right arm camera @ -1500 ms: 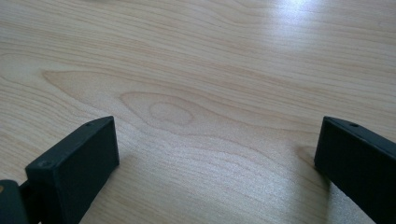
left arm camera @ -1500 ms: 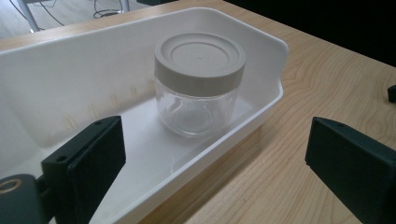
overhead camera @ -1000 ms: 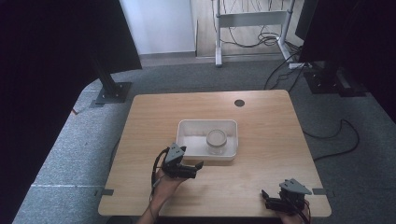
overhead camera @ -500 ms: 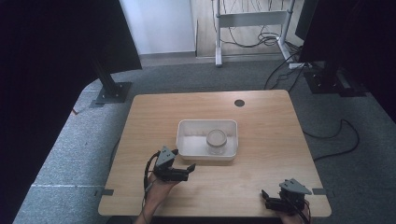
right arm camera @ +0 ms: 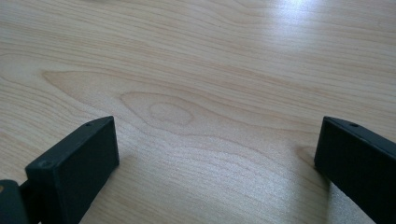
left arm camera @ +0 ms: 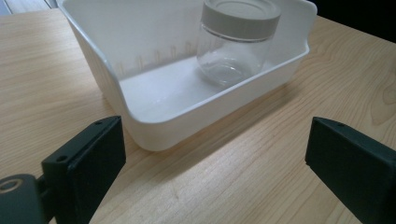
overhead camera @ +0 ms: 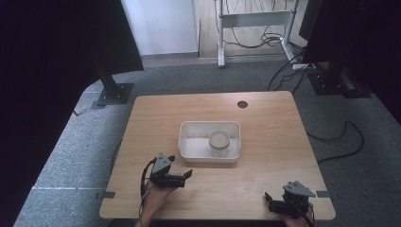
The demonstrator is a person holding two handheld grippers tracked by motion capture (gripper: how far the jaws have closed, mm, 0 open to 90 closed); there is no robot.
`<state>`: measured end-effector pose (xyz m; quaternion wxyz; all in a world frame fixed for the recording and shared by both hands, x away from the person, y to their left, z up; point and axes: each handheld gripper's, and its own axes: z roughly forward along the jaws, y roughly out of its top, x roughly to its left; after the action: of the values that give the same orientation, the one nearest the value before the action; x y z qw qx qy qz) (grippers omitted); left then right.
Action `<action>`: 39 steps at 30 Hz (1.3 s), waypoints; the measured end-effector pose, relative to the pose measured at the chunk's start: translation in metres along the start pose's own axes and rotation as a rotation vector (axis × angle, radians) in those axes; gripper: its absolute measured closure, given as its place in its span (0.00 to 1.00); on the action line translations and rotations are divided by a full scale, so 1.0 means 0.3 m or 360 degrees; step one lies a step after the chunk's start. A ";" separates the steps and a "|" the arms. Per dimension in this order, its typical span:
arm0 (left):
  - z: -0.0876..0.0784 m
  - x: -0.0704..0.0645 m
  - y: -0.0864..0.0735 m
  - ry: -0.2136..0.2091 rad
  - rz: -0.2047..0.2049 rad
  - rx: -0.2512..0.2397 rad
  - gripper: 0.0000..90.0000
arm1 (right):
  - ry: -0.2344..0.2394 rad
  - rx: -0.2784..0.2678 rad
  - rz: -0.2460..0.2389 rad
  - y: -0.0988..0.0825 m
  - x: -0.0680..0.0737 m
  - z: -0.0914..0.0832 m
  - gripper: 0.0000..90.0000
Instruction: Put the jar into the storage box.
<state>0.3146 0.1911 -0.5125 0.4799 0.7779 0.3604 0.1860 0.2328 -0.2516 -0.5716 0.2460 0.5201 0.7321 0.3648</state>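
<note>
A white plastic bin sits in the middle of the wooden table. Inside it, toward its right end, stands a clear glass jar with a pale lid; the left gripper view shows the jar upright in the bin. My left gripper lies on the table near the bin's front left corner, open and empty, its jaws pointing at the bin. My right gripper rests at the table's front right edge, open, with bare wood between its jaws.
A dark round hole marks the table's far side. Black stands and cables lie on the grey carpet around the table. A metal frame stands beyond.
My left gripper has drawn back from the bin toward the table's front left, staying open. The right gripper has not moved.
</note>
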 end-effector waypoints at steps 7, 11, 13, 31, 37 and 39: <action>-0.009 0.008 -0.032 0.0013 -0.0008 0.0019 0.05 | 0.0000 0.0000 0.0000 0.000 0.000 0.000 0.00; -0.011 0.011 -0.055 0.0020 -0.0015 0.0040 0.05 | 0.0000 0.0000 0.0000 0.000 0.000 0.000 0.00; -0.012 0.012 -0.064 0.0024 -0.0017 0.0050 0.05 | 0.0000 0.0000 0.0000 0.000 0.000 0.000 0.00; -0.002 0.005 -0.140 0.0073 -0.0011 0.0239 0.05 | 0.0000 0.0000 0.0001 0.000 0.000 0.000 0.00; 0.003 -0.010 -0.144 0.0089 0.0047 0.0294 0.05 | 0.0000 0.0000 0.0000 0.000 0.000 0.000 0.00; 0.006 -0.013 -0.144 0.0093 0.0064 0.0316 0.05 | 0.0000 -0.0001 0.0000 0.000 0.000 0.000 0.00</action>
<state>0.2965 0.1992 -0.5512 0.3859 0.8230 0.3752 0.1817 0.2327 -0.2516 -0.5717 0.2461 0.5199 0.7320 0.3650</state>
